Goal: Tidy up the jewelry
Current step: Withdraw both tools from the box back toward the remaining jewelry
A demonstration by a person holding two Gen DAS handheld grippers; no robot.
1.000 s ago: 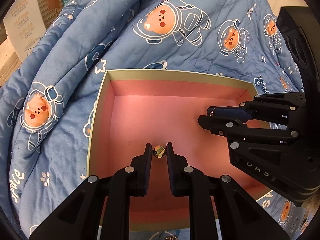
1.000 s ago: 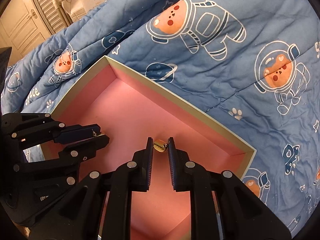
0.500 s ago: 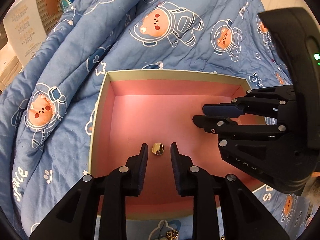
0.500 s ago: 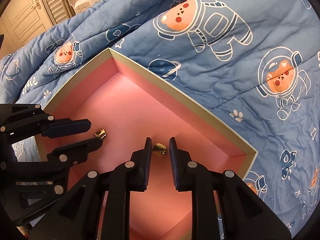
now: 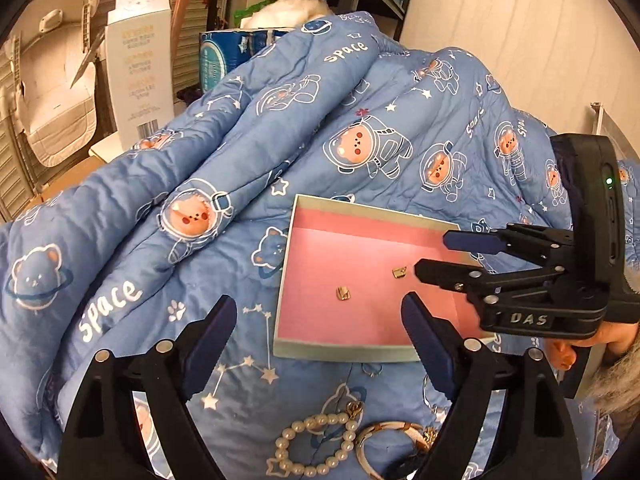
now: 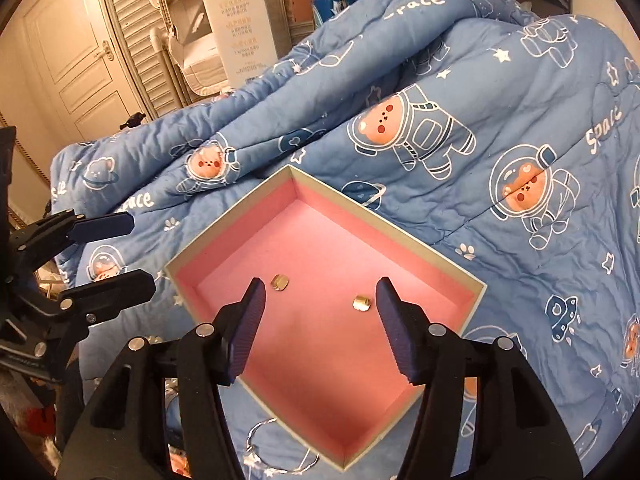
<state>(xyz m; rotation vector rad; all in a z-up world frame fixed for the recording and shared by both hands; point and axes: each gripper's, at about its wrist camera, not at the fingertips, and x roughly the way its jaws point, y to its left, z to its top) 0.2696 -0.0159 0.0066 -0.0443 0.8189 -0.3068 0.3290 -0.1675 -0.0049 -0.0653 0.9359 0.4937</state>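
Note:
A pink-lined box [image 5: 292,272] [image 6: 240,248] lies on the blue quilt. Two small gold earrings lie apart on its floor, one to the left [image 5: 343,293] [image 6: 280,282] and one to the right [image 5: 399,272] [image 6: 362,303]. My left gripper [image 5: 318,326] is open and empty, raised above the box's near left corner. My right gripper [image 6: 320,316] is open and empty above the box; it shows in the left wrist view [image 5: 436,254]. A pearl bracelet [image 5: 312,444], a gold-and-white bangle [image 5: 384,436] and a small ring [image 5: 372,370] lie in front of the box.
The blue bear-print quilt [image 5: 240,160] is bunched into high folds behind and left of the box. A thin silver bangle [image 6: 260,440] lies by the box's near edge. A white carton [image 5: 138,76], a door and shelves stand behind the bed.
Both grippers have opened wide and pulled up and back from the box. Each earring has been let go and now lies on the box floor.

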